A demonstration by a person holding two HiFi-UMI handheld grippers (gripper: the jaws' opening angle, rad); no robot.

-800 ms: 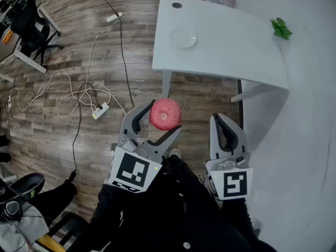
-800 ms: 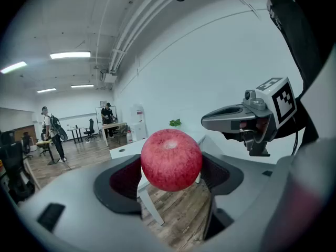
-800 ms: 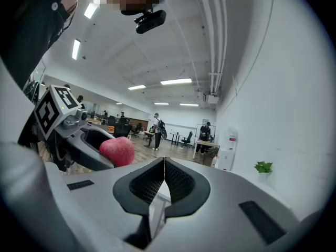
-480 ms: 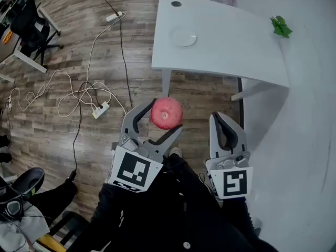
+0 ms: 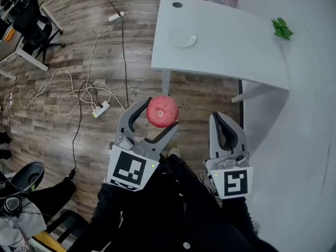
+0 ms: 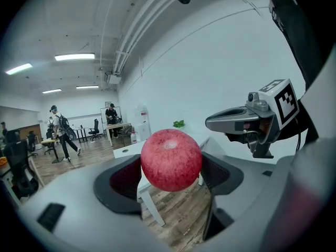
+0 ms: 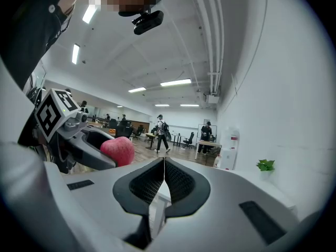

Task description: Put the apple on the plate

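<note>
Two things matter on arrival: desk (image 5: 231,41) at upper right of the head view, white plate (image 5: 185,39) near its left end. Left hand-held gripper (image 5: 162,113) is clamped wide on the apple (image 5: 162,109), centre frame, in the air and well short of the desk. Right hand-held gripper (image 5: 219,121) is clenched and empty. Apple is likely firm with some weight, and its smooth skin could slip or bruise. Pads on opposite sides at the widest girth look right. It's near-round with no real long axis, and the pale dimple end faces up.
</note>
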